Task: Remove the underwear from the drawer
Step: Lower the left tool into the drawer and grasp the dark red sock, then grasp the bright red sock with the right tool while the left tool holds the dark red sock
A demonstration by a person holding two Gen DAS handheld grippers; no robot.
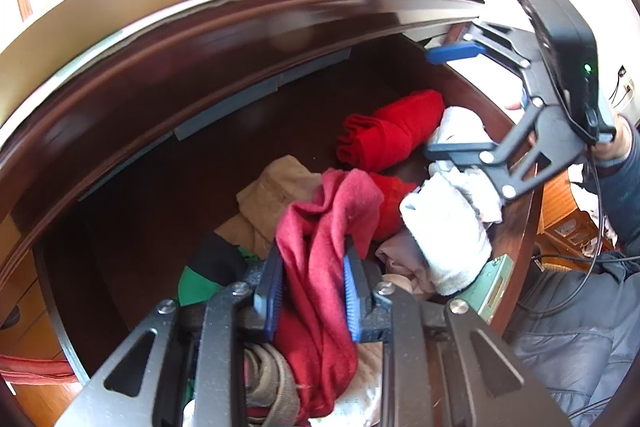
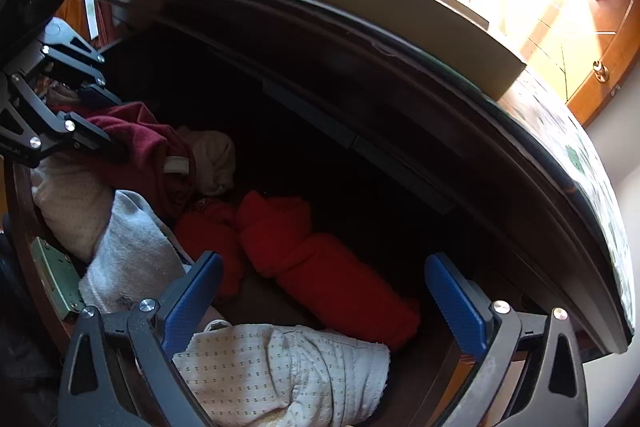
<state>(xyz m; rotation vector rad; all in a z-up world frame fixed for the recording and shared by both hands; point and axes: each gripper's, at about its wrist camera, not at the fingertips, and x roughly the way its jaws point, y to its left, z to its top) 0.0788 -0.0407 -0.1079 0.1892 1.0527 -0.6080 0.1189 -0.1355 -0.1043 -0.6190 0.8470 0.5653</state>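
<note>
The dark wooden drawer (image 1: pixel 192 163) stands pulled out and holds a heap of garments. My left gripper (image 1: pixel 313 289) is shut on a dark red garment (image 1: pixel 320 227), which bunches up between the blue pads and hangs over the pile. In the right wrist view that left gripper (image 2: pixel 94 131) grips the same maroon garment (image 2: pixel 148 147) at far left. My right gripper (image 2: pixel 324 303) is open wide above a white dotted garment (image 2: pixel 280 367) and a rolled bright red one (image 2: pixel 320 267). It also shows from the left wrist as the right gripper (image 1: pixel 448 99), over the red roll (image 1: pixel 392 131).
The dresser top (image 1: pixel 240 27) overhangs the back of the drawer. White cloths (image 1: pixel 448 227), a beige piece (image 1: pixel 276 187) and a green and black item (image 1: pixel 200 275) lie in the pile. A metal lock plate (image 1: pixel 488 287) sits on the front wall. A person's dark padded jacket (image 1: pixel 580 347) and cables are at right.
</note>
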